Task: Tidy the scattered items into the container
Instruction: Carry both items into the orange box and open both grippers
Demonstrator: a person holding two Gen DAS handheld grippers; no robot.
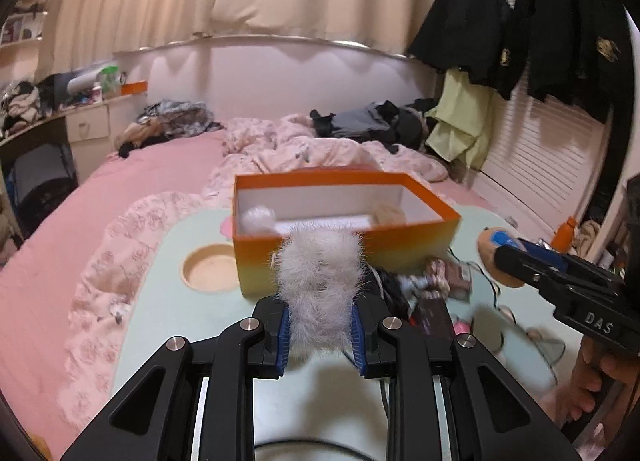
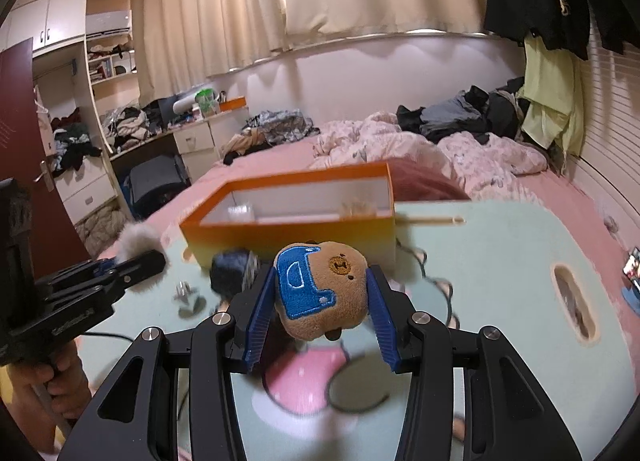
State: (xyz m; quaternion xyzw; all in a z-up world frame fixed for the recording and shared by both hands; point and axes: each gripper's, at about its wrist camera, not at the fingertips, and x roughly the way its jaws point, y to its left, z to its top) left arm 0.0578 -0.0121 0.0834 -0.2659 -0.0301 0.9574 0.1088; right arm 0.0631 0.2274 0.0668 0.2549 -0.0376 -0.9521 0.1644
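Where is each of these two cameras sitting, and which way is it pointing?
Left wrist: rides the left gripper, looking over its fingers, which pinch a grey fur scrunchie, toward the orange box; the right gripper and hand show.
Right wrist: rides the right gripper, which clamps a brown plush bear, facing the box; the left gripper shows.
Shared: box, table, bed.

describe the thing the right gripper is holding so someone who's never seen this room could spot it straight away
Find the orange box on the pale green table. Just in front of it, the right gripper is shut on a small brown plush bear head. Its blue embroidered patch sets it apart from the white fluffy piece in the left gripper.
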